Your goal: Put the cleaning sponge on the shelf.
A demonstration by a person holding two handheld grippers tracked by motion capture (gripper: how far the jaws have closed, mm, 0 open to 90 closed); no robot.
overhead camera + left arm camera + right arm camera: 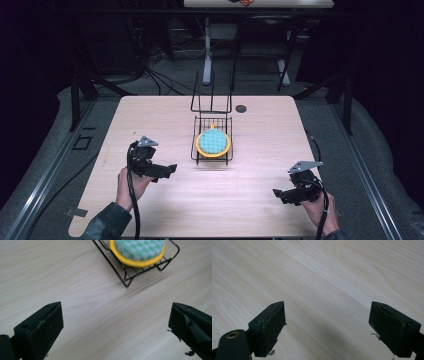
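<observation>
A black wire rack stands at the middle of the wooden table. In it lies a round yellow-rimmed dish with a blue-green checked top, seen also in the left gripper view as the dish on the rack. My left gripper hovers left of the rack, open and holding nothing; its jaws stand wide apart over bare wood. My right gripper is near the front right of the table, open too, with only tabletop between its jaws.
The rack's upright wire back rises behind the dish. A small dark round hole sits in the table behind the rack. Beyond the table are a dark floor, cables and the legs of another table.
</observation>
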